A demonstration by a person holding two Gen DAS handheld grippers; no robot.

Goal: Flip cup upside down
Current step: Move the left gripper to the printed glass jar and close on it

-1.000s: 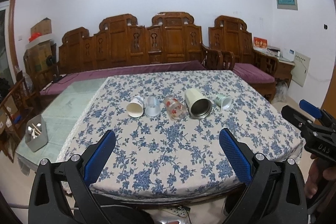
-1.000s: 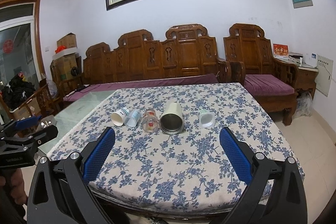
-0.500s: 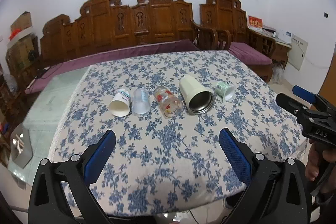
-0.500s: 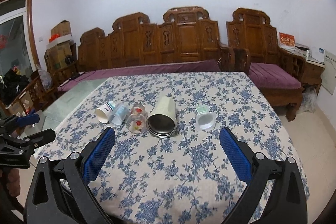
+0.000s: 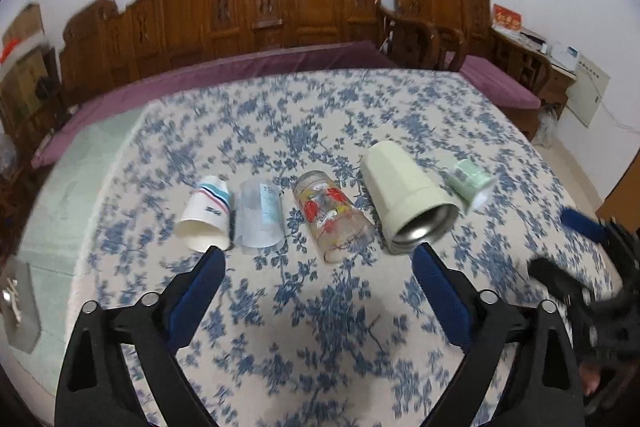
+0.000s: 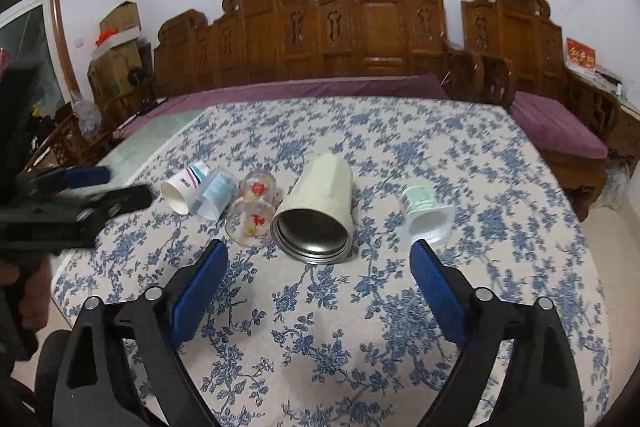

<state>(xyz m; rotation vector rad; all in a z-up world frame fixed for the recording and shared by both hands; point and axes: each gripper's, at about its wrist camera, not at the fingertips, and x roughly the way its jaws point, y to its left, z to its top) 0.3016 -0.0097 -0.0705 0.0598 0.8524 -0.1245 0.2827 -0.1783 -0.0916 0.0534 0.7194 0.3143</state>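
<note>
Several cups lie on their sides in a row on the floral tablecloth (image 5: pixel 320 327), mouths toward me: a white paper cup (image 5: pixel 206 213), a clear plastic cup (image 5: pixel 260 215), a glass with red print (image 5: pixel 332 217), a large cream steel-lined cup (image 5: pixel 408 197) and a small pale green cup (image 5: pixel 470 181). My left gripper (image 5: pixel 318 267) is open and empty, just short of the row. My right gripper (image 6: pixel 318 263) is open and empty in front of the cream cup (image 6: pixel 316 209) and the small green cup (image 6: pixel 426 211).
Carved wooden benches with purple cushions (image 6: pixel 320 87) stand behind and to the right of the table. A bare green table part (image 5: pixel 68 179) lies left of the cloth. Each gripper shows at the edge of the other's view, the left one (image 6: pixel 60 203) and the right one (image 5: pixel 592 267).
Both grippers have moved forward and down over the table toward the row of cups. The cups have not moved. Both grippers stay open.
</note>
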